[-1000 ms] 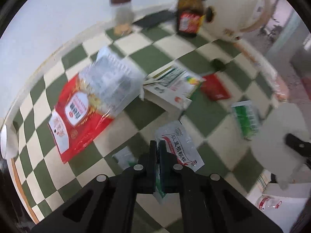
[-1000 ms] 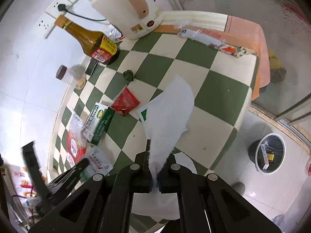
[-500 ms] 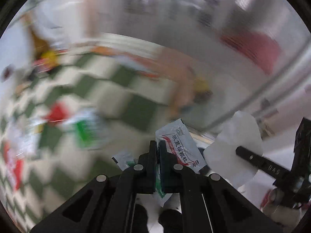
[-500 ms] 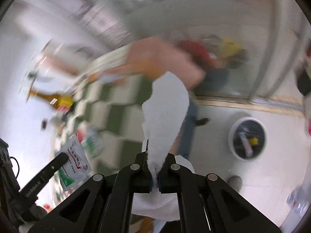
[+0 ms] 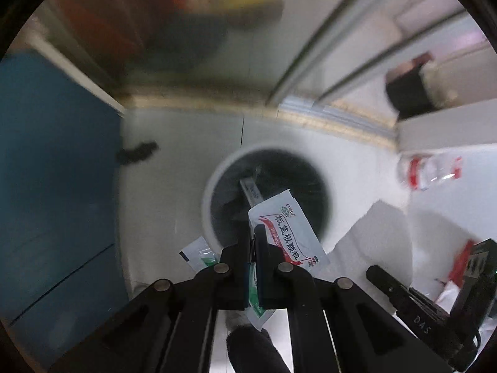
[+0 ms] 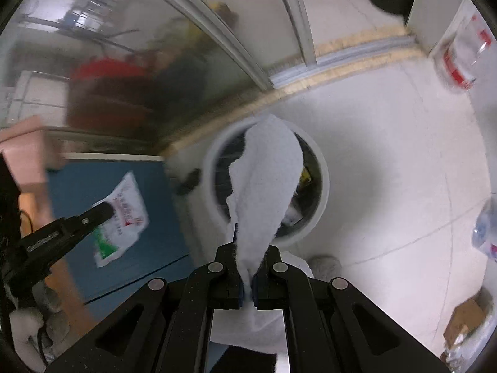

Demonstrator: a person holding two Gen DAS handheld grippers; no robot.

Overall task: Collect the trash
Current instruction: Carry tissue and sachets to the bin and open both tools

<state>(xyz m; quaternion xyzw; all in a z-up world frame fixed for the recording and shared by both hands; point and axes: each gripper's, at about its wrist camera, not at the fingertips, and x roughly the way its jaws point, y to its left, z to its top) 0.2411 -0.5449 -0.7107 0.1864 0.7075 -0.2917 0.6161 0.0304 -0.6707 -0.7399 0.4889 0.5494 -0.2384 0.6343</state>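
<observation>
My left gripper (image 5: 255, 239) is shut on a white sachet with red Chinese print (image 5: 287, 230) and holds it above the near rim of a round white trash bin (image 5: 214, 186) with a dark liner on the floor. A second small wrapper (image 5: 197, 253) sticks out to its left. My right gripper (image 6: 247, 259) is shut on a white paper towel (image 6: 264, 183) that stands up over the same bin (image 6: 321, 168). The left gripper with its sachet (image 6: 122, 214) shows at the left of the right wrist view.
A blue cabinet side (image 5: 52, 186) stands left of the bin. A sliding door track (image 5: 326, 118) runs behind it. Clear plastic bottles (image 5: 431, 171) lie on the white floor to the right. A small dark scrap (image 5: 136, 152) lies near the cabinet.
Both grippers have swung away from the checkered table down to the floor bin, still holding the sachet and the paper towel.
</observation>
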